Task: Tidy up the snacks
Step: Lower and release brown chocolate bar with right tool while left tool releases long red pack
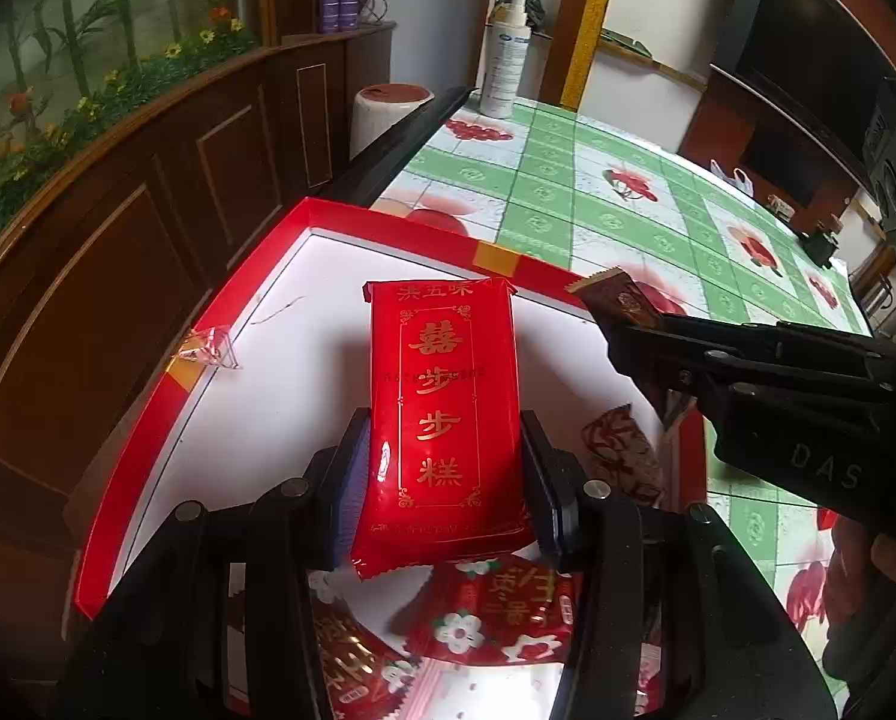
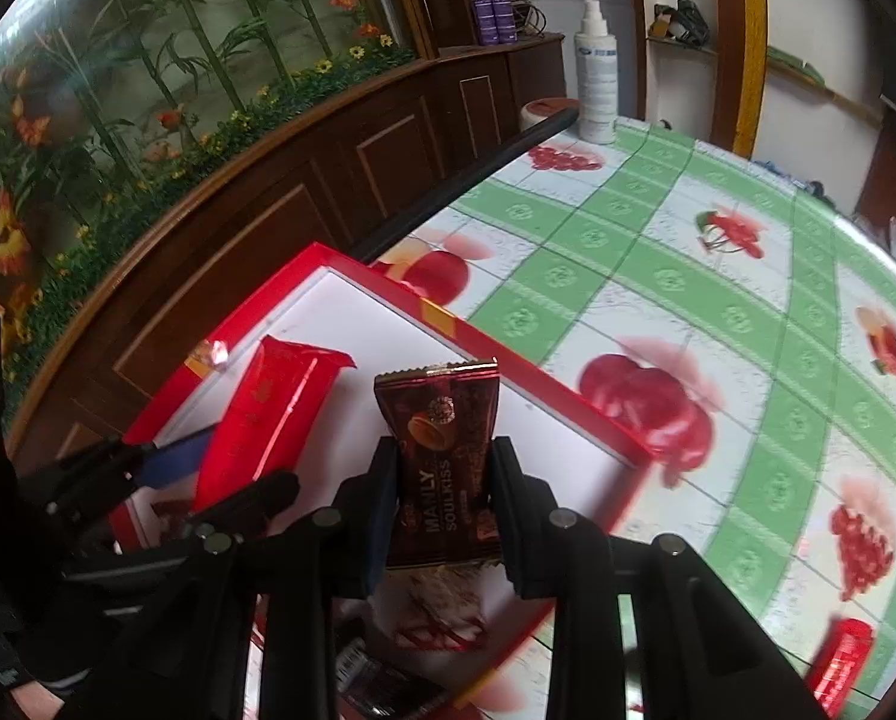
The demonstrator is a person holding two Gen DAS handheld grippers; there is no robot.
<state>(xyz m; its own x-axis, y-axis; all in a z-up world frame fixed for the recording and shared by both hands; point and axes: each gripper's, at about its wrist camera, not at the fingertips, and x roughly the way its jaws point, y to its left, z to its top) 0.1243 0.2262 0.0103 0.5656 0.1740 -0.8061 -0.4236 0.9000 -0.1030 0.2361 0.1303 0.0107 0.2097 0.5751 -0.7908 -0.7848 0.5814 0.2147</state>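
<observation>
A table [image 2: 658, 276] in green-checked fruit-print cloth bears a red-rimmed tray [image 2: 568, 399] and a white spray bottle [image 2: 597, 72].

R gripper [image 2: 445, 483] jaws clamp brown choc bar [image 2: 442, 468] over red tray [image 2: 574, 402]; red pack [image 2: 262, 414] at left.

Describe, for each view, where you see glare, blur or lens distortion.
Left wrist view: glare streaks on the red packet held in the left gripper; the box rim and cabinet bow from the fisheye; dark corners. Right wrist view: the tablecloth smears at the lower right; the brown packet in the right gripper stays sharp.
</observation>
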